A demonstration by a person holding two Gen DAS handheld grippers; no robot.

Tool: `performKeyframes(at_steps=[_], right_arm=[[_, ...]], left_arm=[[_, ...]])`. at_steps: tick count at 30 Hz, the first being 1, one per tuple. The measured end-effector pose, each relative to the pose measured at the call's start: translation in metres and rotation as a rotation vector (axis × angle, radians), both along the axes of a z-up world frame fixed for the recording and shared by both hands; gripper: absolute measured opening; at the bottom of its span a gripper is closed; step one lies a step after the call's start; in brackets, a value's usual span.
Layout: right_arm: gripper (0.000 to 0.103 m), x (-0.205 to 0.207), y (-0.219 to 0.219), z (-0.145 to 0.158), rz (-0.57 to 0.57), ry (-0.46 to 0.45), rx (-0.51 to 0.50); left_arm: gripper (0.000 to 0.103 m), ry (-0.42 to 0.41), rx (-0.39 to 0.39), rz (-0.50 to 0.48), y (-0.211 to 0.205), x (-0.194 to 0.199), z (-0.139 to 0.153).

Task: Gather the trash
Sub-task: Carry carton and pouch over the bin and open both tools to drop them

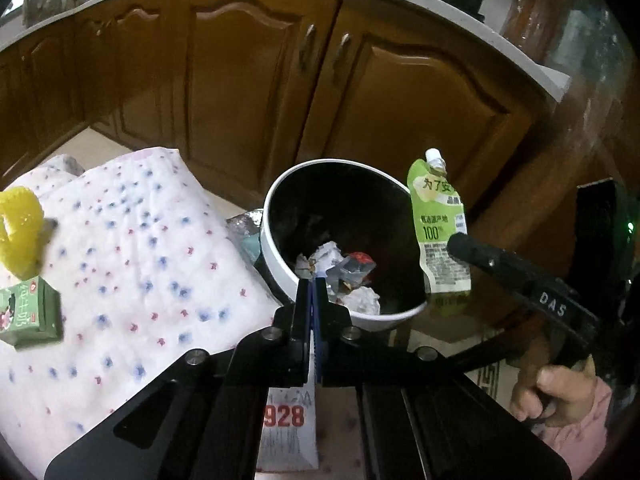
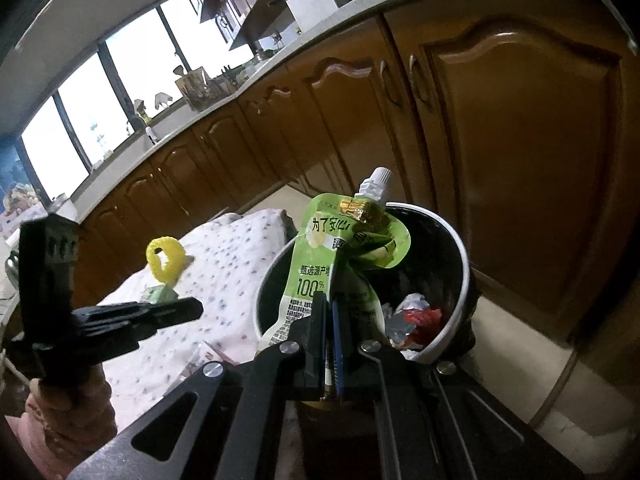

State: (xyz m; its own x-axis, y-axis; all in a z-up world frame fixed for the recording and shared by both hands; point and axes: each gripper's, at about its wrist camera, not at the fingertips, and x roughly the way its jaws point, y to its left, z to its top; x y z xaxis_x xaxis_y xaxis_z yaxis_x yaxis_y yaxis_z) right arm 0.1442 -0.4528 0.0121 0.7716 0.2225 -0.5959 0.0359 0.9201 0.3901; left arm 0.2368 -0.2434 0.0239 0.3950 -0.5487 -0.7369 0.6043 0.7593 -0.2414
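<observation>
A white-rimmed dark trash bin (image 1: 280, 200) (image 2: 460, 248) holds crumpled paper and wrappers (image 1: 340, 276) (image 2: 416, 316). My right gripper (image 2: 330, 300) is shut on a green spouted drink pouch (image 2: 316, 256) and holds it upright at the bin's near rim; in the left wrist view the pouch (image 1: 440, 224) hangs at the bin's right edge, pinched by that gripper (image 1: 460, 242). My left gripper (image 1: 313, 284) is shut and empty, pointing at the bin from just in front of it; it also shows in the right wrist view (image 2: 196, 308).
A table with a white dotted cloth (image 1: 132, 248) (image 2: 224, 276) lies left of the bin, carrying a yellow ring (image 1: 20, 228) (image 2: 166, 258) and a green milk carton (image 1: 28, 312). Brown kitchen cabinets (image 1: 240, 80) (image 2: 520, 160) stand behind. A paper marked 928 (image 1: 286, 420) lies below my left gripper.
</observation>
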Motion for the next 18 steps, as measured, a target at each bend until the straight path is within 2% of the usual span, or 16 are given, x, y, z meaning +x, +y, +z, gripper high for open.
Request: performKeyframes(at_steps=[2,4,6,7,14,16,17,18], right_arm=[[0.003,-0.004,0.001,0.002,0.005,-0.012,0.006],[0.003,-0.006,0.003,0.005,0.013,-0.022,0.014],[0.003,-0.01,0.005,0.006,0.02,-0.031,0.018],[0.003,-0.012,0.006,0.006,0.024,-0.032,0.02],[0.003,-0.013,0.001,0.006,0.019,-0.03,0.04],[0.003,-0.013,0.0,0.006,0.015,-0.029,0.042],[0.003,-0.014,0.0,0.006,0.013,-0.029,0.041],[0.003,-0.013,0.0,0.006,0.012,-0.029,0.039]], left_arm=[[0.001,-0.001,0.029,0.001,0.004,-0.003,-0.001],[0.015,0.018,0.029,0.003,0.012,-0.008,-0.003],[0.058,0.003,0.041,0.012,0.019,-0.017,-0.004],[0.06,-0.01,0.054,0.022,0.021,-0.021,-0.005],[0.063,0.04,0.144,-0.009,0.02,-0.037,-0.036],[0.058,0.054,0.156,-0.016,0.019,-0.038,-0.043],[0.045,0.056,0.158,-0.018,0.018,-0.039,-0.045],[0.045,0.062,0.155,-0.021,0.019,-0.039,-0.046]])
